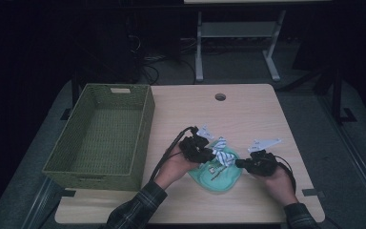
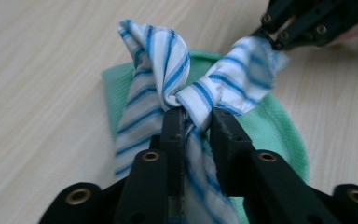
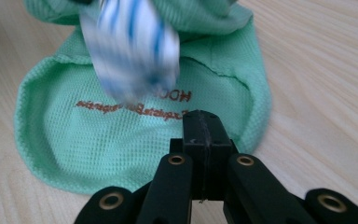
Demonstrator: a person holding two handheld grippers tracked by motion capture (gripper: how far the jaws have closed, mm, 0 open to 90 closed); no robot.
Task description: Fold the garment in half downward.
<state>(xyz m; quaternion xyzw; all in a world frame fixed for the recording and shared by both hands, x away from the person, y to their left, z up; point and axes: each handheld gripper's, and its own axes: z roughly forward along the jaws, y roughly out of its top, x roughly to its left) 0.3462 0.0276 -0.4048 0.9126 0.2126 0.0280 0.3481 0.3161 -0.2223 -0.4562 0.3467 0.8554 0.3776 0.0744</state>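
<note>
A blue-and-white striped cloth (image 2: 168,60) is bunched up over a mint-green waffle cloth (image 3: 121,140) that lies flat on the wooden table and carries brown lettering. My left gripper (image 2: 198,116) is shut on a fold of the striped cloth, which fills the narrow gap between its jaws. My right gripper (image 3: 204,119) is shut with nothing visible between its jaws, low over the green cloth's near edge. In the left gripper view the right gripper (image 2: 272,39) has its tip right by the striped cloth's far end. From above, both grippers (image 1: 214,155) (image 1: 238,163) meet over the cloths (image 1: 222,153).
A green woven basket (image 1: 145,124) stands on the table's left side, with nothing visible inside. A round cable hole (image 1: 220,97) sits near the table's far edge. Bare wood lies behind and to the right of the cloths. A white desk frame (image 1: 233,28) stands beyond the table.
</note>
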